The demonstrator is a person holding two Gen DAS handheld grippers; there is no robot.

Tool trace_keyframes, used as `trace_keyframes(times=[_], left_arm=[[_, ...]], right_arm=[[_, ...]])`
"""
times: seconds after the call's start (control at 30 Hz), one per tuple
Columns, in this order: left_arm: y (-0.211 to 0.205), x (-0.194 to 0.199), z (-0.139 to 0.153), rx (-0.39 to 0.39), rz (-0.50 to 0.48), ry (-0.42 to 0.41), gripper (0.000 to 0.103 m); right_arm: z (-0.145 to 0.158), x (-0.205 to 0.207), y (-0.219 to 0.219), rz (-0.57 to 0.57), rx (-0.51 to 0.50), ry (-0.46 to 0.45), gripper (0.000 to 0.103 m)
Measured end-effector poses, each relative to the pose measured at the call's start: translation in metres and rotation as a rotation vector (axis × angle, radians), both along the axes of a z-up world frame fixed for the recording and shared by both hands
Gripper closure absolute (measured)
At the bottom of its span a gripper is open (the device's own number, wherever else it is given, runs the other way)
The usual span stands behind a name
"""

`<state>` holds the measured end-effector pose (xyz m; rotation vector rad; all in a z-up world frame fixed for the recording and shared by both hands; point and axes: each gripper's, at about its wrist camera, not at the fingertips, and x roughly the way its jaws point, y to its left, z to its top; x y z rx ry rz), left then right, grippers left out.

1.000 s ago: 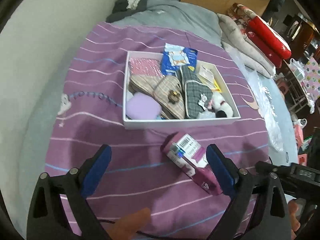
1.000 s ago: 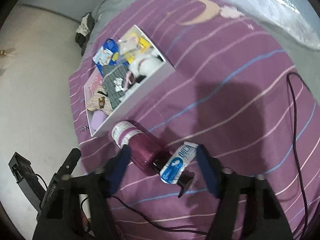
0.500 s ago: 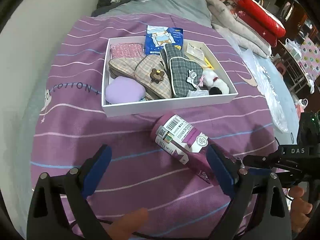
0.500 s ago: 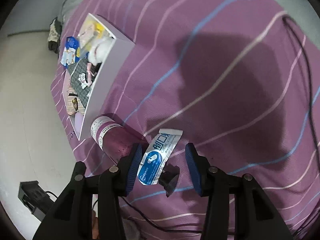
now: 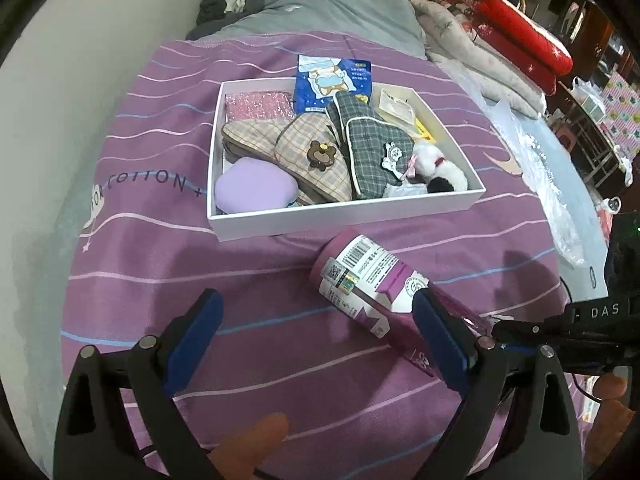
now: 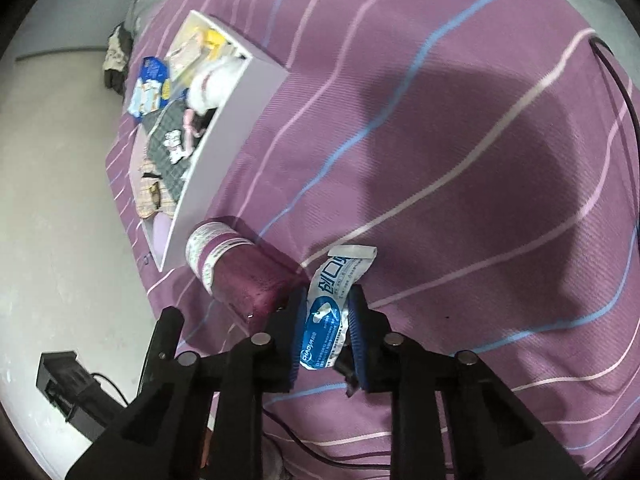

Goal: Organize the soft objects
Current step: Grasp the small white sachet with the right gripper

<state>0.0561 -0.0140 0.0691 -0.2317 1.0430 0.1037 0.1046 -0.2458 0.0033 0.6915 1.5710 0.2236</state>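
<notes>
A blue-and-white sachet (image 6: 332, 304) lies on the purple striped bedspread (image 6: 440, 160), beside a purple bottle (image 6: 240, 276) on its side. My right gripper (image 6: 328, 312) is down at the bedspread with its jaws closing. Both pads press the sachet's lower half. My left gripper (image 5: 316, 304) hangs wide open over the bedspread, and the bottle (image 5: 368, 284) lies just inside its right finger (image 5: 436, 328), untouched. Beyond stands a white box (image 5: 344, 216) holding a lilac cloud pad (image 5: 252, 192), plaid pouches (image 5: 316, 160), a white plush toy (image 5: 436, 168) and a blue packet (image 5: 332, 84).
A grey blanket (image 5: 340, 12) and red cushions (image 5: 516, 36) lie past the box. Crinkled clear plastic (image 5: 552, 184) runs along the bed's right side. A dark cable (image 6: 616, 80) crosses the bedspread. A black device (image 6: 68, 380) sits on the floor at the left.
My right gripper came down onto the bedspread and its jaws narrowed from wide apart to pinching the sachet. The left gripper sank a little toward the bottle and stayed open.
</notes>
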Motion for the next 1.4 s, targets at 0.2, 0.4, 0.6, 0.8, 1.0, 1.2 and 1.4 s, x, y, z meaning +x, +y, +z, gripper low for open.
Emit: trace_keyframes(times=[0.2, 0.4, 0.6, 0.8, 1.0, 1.2, 1.4], left_arm=[[0.006, 0.0, 0.001, 0.018, 0.028, -0.025, 0.008], [0.009, 0.0, 0.0, 0.005, 0.027, -0.033, 0.008], [0.013, 0.002, 0.001, -0.013, 0.027, -0.055, 0.008], [0.019, 0.004, 0.003, -0.012, 0.038, -0.076, 0.008], [0.024, 0.005, 0.0, -0.031, 0.044, -0.066, 0.008], [0.022, 0.005, 0.0, -0.022, 0.038, -0.062, 0.008], [0.018, 0.005, 0.0, -0.005, 0.027, -0.071, 0.008]], right_arm=[[0.014, 0.0, 0.006, 0.029, -0.011, -0.076, 0.096], [0.019, 0.0, 0.011, 0.029, 0.003, -0.117, 0.099], [0.045, 0.002, 0.015, 0.049, 0.013, -0.245, 0.099], [0.06, 0.01, 0.026, 0.09, -0.011, -0.318, 0.099], [0.036, 0.011, 0.014, 0.052, -0.06, -0.208, 0.039], [0.001, 0.013, 0.02, 0.062, -0.033, -0.069, 0.043], [-0.001, 0.014, 0.024, 0.069, 0.042, -0.06, 0.079]])
